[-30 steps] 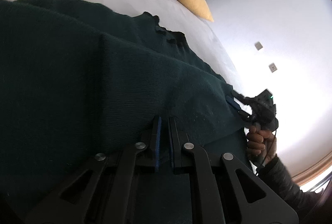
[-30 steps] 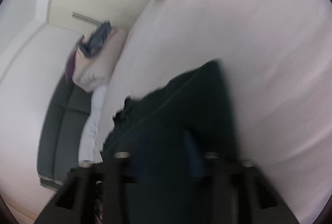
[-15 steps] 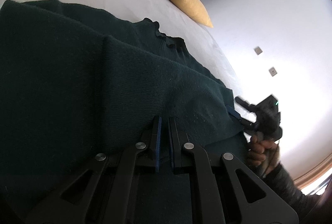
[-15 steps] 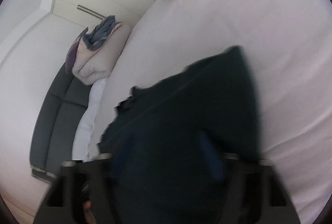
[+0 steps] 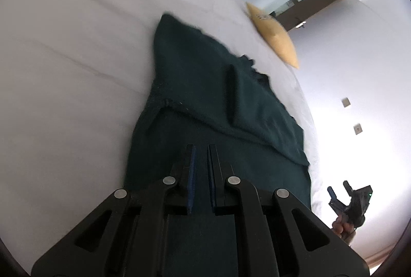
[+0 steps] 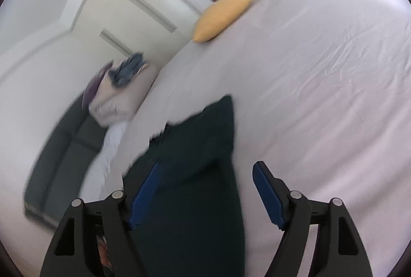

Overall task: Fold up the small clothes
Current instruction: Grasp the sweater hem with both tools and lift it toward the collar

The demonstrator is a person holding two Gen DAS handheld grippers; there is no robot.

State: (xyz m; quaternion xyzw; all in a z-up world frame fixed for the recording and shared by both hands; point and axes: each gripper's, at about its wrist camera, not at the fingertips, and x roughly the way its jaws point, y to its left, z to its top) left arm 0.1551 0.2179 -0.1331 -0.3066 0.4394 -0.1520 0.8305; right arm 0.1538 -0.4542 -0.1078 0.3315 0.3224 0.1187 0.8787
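A dark green knit garment (image 5: 205, 102) lies on the white bed (image 5: 64, 58), stretched from about 12 o'clock down to 6 o'clock in the left wrist view. Its far corner points toward 11 o'clock, and a folded-over layer ends in a ragged hem running diagonally from 9 o'clock to 4 o'clock across the cloth. A soft ridge stands up in the upper layer near the middle.

The left hand-held gripper (image 5: 201, 148) sits low over the near part of the garment, its 2 blue-lined fingers (image 5: 191, 174) almost together with only a thin slit between them; no cloth shows in that slit. Bare sheet spreads wide at 9 o'clock of the garment's left edge.

The right hand-held gripper (image 6: 205, 169) is spread wide, its fingers (image 6: 143, 194) well apart, holding nothing. The garment (image 6: 195, 174) passes between and beneath them; whether the left finger touches it cannot be told through the blur. From 1 o'clock to 4 o'clock the wrinkled sheet (image 6: 321, 97) lies open.

In the left wrist view the right hand-held gripper (image 5: 341, 192) appears at 4 o'clock, beyond the garment's right edge and off the bed's side.

A yellow pillow (image 5: 274, 38) rests at the bed's far edge, apart from the garment. In the right wrist view a pile of clothes (image 6: 120, 87) sits on a dark sofa (image 6: 64, 156) at 9 o'clock.
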